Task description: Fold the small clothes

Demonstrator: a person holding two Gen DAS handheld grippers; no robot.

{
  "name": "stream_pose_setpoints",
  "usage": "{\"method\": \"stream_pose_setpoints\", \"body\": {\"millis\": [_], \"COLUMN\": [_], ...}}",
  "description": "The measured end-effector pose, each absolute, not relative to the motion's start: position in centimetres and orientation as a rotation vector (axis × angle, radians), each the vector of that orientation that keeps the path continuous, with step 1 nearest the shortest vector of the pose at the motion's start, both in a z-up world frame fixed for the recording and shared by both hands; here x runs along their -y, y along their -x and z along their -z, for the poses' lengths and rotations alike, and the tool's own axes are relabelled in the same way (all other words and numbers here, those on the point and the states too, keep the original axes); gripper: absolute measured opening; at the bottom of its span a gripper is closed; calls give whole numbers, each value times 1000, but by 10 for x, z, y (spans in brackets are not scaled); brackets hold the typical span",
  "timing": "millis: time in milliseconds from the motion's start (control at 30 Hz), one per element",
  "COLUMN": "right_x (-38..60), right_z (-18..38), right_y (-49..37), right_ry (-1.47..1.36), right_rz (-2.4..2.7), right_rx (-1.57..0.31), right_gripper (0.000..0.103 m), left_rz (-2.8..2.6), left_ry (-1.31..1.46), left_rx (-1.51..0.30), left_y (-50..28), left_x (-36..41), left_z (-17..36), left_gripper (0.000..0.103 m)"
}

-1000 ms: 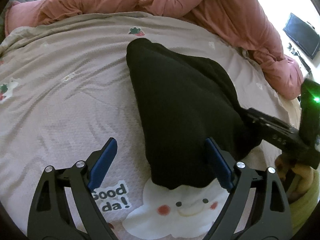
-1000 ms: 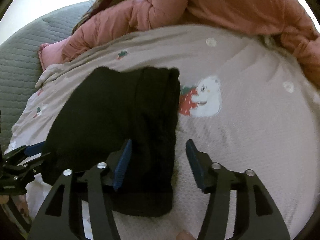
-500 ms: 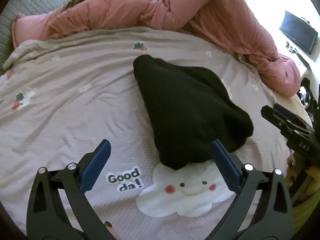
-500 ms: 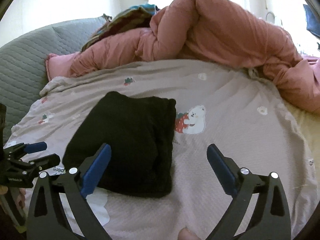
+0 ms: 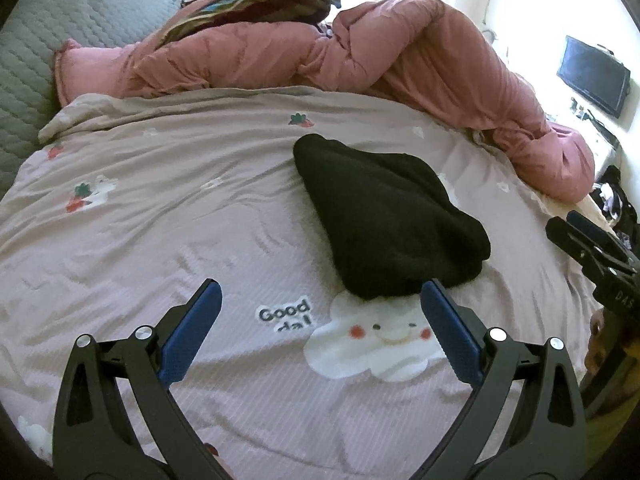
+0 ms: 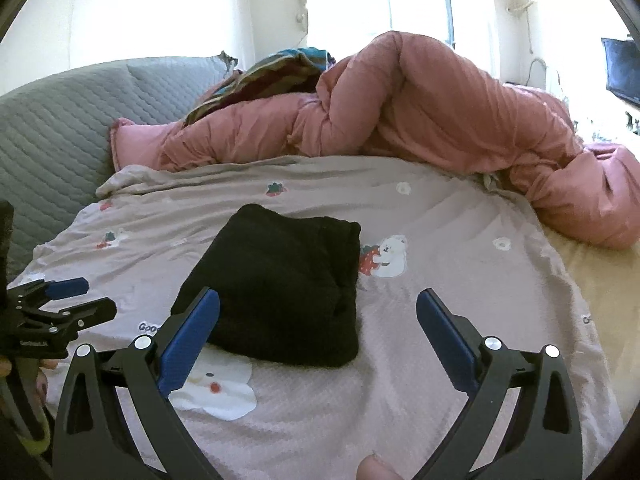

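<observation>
While you hold both tools above the bed, your left gripper (image 5: 320, 300) has its blue jaws spread wide with nothing between them, and your right gripper (image 6: 318, 308) is spread in the same way and also empty. Just beyond the tips lies the black garment (image 5: 384, 220), already folded into a thick, compact bundle on the pink printed sheet (image 5: 160, 208). From the left tool it lies ahead and to the right, its near edge beside the right blue pad; from the right tool it lies ahead and to the left, partly behind the left pad. Its long axis runs away from you, toward the pink duvet (image 5: 360, 52) heaped at the far side of the bed. I judge that both hands are about equally near, one on each side of the near end, so the next move can start from either one. Compared with one second ago, the view is different: then the right jaws were narrower and stood on the cloth, and the left tool was closer over it. Now both tools are higher and farther back, and the bundle lies free, touched by neither pad.
</observation>
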State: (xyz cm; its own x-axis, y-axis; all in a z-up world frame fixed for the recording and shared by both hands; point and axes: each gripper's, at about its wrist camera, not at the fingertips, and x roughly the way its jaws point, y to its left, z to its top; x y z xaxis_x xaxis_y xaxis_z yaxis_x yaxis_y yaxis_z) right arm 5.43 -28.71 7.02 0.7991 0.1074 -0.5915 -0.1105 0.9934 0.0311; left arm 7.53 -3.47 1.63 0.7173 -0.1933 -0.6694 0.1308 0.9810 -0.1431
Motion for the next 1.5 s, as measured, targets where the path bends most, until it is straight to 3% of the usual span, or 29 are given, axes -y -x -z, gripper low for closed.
{"method": "stream_pose_setpoints", "body": {"millis": [367, 733, 1500], "right_x": [270, 253, 244], "right_z": [-59, -8, -13], "right_y": [-22, -5, -9], "right_ry": [43, -23, -5], "right_rz": [-89, -47, -73], "right_rx": [-667, -801, -790], "right_gripper": [98, 98, 98], "left_rz": [157, 140, 112], "left_ry": [58, 103, 90], "left_rx": [-746, -790, -810], "left_y": [-37, -28, -28], "left_x": [18, 6, 3], "left_z": [-7, 16, 18], "left_gripper": [93, 93, 93]}}
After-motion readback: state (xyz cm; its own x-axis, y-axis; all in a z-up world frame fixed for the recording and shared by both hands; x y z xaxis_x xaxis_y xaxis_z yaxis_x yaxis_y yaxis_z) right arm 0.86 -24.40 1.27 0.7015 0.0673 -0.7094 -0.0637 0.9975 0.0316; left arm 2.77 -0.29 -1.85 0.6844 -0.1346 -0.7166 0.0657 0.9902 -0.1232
